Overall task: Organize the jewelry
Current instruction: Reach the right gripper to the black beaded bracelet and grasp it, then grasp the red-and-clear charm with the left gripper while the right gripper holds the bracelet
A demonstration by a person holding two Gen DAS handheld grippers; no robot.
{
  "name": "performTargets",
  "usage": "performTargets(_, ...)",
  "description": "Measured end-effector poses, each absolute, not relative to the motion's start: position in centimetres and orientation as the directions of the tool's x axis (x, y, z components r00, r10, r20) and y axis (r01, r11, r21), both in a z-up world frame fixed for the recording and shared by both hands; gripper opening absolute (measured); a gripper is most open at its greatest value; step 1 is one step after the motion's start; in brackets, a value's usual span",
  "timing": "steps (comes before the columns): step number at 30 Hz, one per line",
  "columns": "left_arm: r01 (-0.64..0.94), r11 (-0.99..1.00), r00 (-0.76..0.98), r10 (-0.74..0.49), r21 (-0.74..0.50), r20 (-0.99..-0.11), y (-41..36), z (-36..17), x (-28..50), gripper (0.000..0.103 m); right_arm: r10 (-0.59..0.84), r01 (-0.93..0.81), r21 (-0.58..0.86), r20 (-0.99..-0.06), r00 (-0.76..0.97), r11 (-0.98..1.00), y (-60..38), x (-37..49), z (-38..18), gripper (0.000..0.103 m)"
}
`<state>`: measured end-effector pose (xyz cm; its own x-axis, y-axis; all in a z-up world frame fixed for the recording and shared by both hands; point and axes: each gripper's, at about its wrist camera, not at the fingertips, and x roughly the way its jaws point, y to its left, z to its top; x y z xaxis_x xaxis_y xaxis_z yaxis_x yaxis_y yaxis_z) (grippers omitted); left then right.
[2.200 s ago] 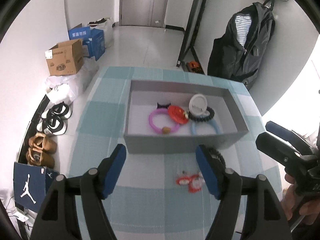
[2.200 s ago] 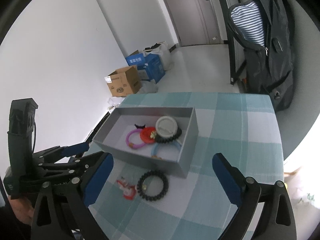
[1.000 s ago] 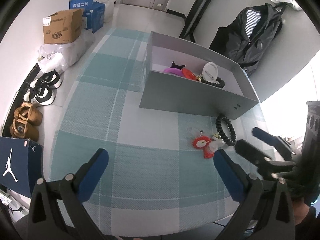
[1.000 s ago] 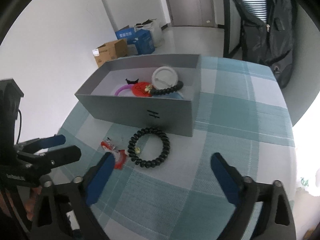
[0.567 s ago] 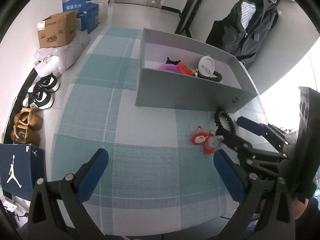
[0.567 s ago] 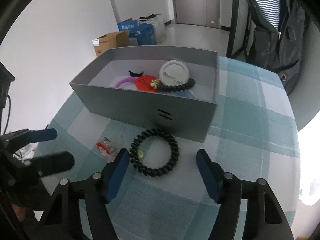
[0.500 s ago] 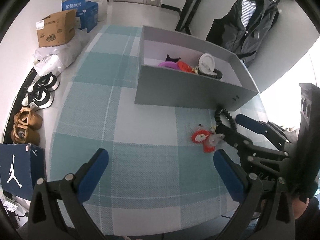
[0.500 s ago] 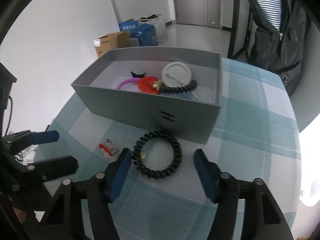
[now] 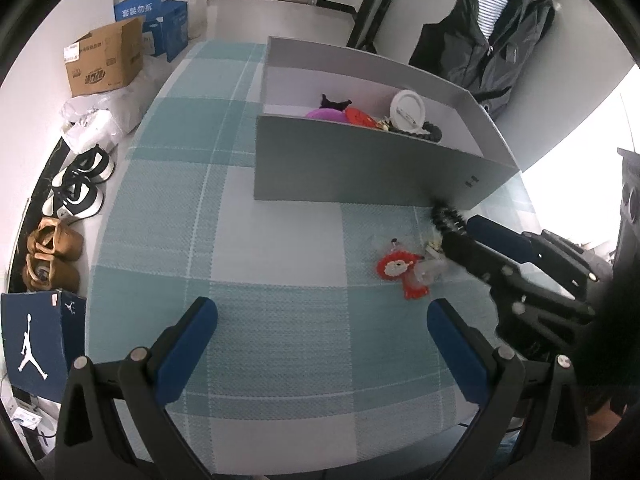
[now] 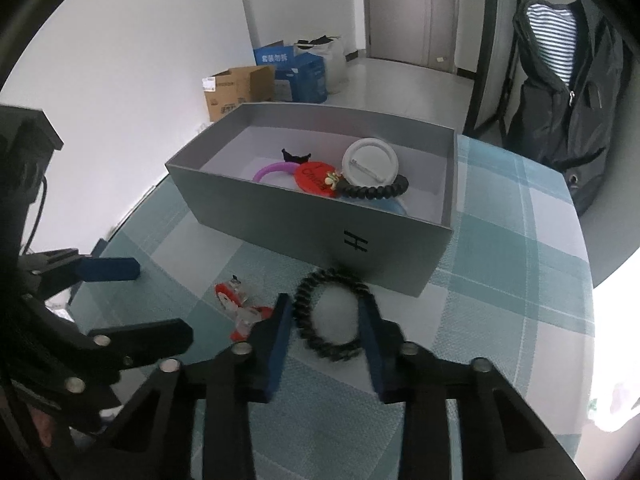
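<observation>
A black bead bracelet (image 10: pixel 332 274) lies on the checked tablecloth just in front of the grey box (image 10: pixel 280 216). My right gripper (image 10: pixel 325 304) straddles it, its jaws closing, both pads against the beads and the ring squeezed into an oval. In the left wrist view the right gripper (image 9: pixel 460 234) reaches in from the right onto the bracelet (image 9: pixel 442 214). A red charm with a clear piece (image 9: pixel 396 268) lies beside it, untouched. My left gripper (image 9: pixel 320 312) hangs open over bare cloth. The box (image 9: pixel 360 172) holds a white badge (image 10: pixel 370 160), a red disc, a purple ring and another black bracelet.
The table's rounded edge runs close on the left and near side. On the floor to the left stand cardboard boxes (image 9: pixel 104 62), shoes (image 9: pixel 76 188) and a blue shoebox. A dark jacket (image 9: pixel 492 52) hangs behind the box.
The right gripper's jaws have narrowed from wide apart to tight around the black bracelet, which now looks oval. The left gripper has stayed open and almost still.
</observation>
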<state>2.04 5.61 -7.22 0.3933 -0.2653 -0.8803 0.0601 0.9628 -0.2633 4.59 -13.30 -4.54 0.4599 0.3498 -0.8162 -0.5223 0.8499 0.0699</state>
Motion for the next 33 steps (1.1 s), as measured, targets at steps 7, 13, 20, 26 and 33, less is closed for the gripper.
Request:
performTargets(7, 0.098, 0.961, 0.392, -0.277, -0.259, -0.878, 4.7, -7.1, 1.8, 0.102, 0.358, -0.487, 0.113, -0.821, 0.445, 0.866, -15.4, 4.9, -4.3, 0.024)
performTargets(13, 0.125, 0.947, 0.384, -0.320, -0.294, -0.866, 3.6, -6.8, 1.7, 0.102, 0.379, -0.444, 0.162, -0.803, 0.460, 0.881, -17.9, 4.8, -3.4, 0.024)
performTargets(20, 0.109, 0.944, 0.407, -0.329, -0.312, -0.852, 3.3, -6.3, 2.5, 0.101, 0.398, -0.436, 0.185, -0.789, 0.469, 0.881, -19.0, 4.7, -2.8, 0.024)
performTargets(26, 0.122, 0.922, 0.386, -0.384, -0.366, -0.839, 3.2, -6.7, 2.4, 0.082, 0.410, -0.435, 0.197, -0.777, 0.477, 0.879, -19.4, 4.6, -2.4, 0.024)
performTargets(33, 0.150, 0.880, 0.351, -0.473, -0.450, -0.808, 2.6, -6.3, 1.3, 0.048, 0.408, -0.409, 0.216, -0.782, 0.472, 0.887, -19.9, 5.2, -2.5, 0.024)
